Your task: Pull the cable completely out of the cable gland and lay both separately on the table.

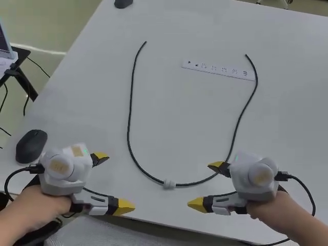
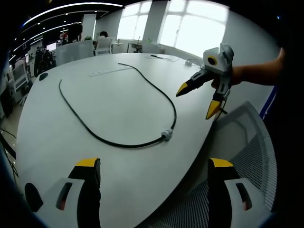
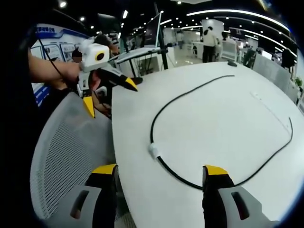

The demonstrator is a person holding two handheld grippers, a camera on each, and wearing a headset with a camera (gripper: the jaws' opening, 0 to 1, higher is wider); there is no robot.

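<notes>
A long black cable (image 1: pixel 130 118) lies in a U on the white table (image 1: pixel 184 118), both ends pointing away from me. A small white cable gland (image 1: pixel 169 183) sits on the cable at the bottom of the U, near the front edge. My left gripper (image 1: pixel 114 182) is open to the gland's left, and my right gripper (image 1: pixel 205 184) is open to its right; their tips face each other with the gland between, touching nothing. The left gripper view shows the gland (image 2: pixel 166 135) ahead of its open gripper (image 2: pixel 153 164). In the right gripper view the gland (image 3: pixel 154 150) lies just beyond the open gripper (image 3: pixel 160 170).
A white power strip (image 1: pixel 218 69) lies near the cable's far right end. A black mouse (image 1: pixel 31 145) rests at the table's left edge and a dark object (image 1: pixel 123 3) at the far edge. A mesh chair seat (image 3: pixel 61 156) is below the front edge.
</notes>
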